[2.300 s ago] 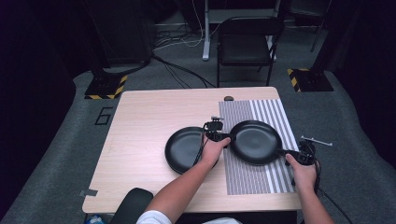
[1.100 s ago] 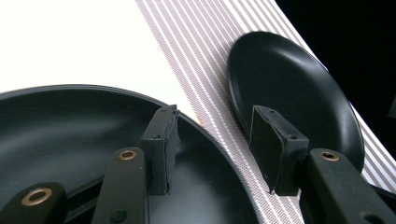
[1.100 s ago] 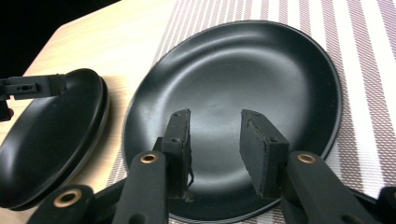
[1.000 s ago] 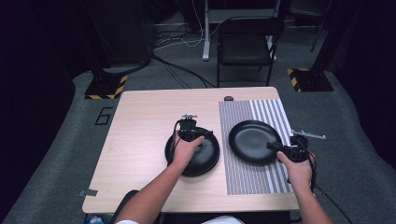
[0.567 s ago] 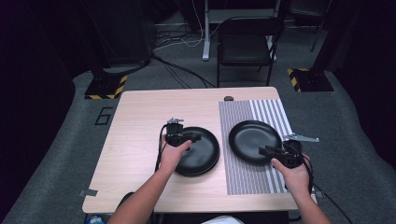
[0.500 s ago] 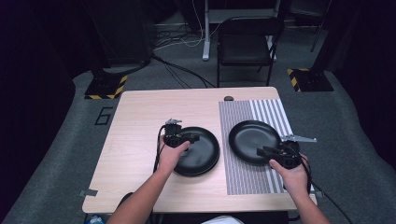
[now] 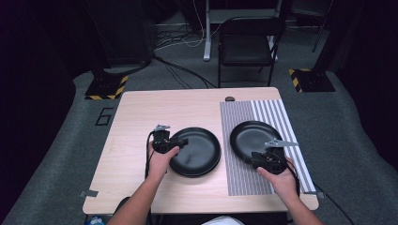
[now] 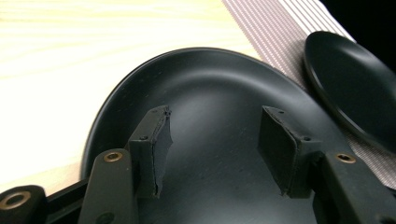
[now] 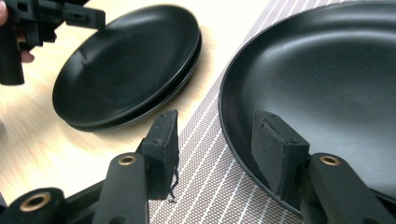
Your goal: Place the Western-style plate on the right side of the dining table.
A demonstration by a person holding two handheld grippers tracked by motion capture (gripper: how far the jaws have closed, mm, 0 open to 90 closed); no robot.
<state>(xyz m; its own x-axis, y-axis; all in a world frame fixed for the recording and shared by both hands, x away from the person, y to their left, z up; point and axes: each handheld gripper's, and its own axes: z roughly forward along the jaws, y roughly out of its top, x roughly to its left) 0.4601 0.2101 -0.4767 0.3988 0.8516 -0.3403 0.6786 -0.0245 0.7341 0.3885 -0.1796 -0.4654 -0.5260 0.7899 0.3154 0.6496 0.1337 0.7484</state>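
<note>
Nearest, at lower right of the high view, the right gripper sits at the near rim of the plate on the striped mat. Its jaws stand apart, straddling that rim and holding nothing.

At centre left, the left gripper hangs over the left rim of what looks like two stacked plates on the bare table, jaws likewise spread and empty.

Judgement: no plate is gripped. To grasp cleanly, seat one pad under the rim and one above before closing; a shallow bite on glossy ware risks slipping.
</note>
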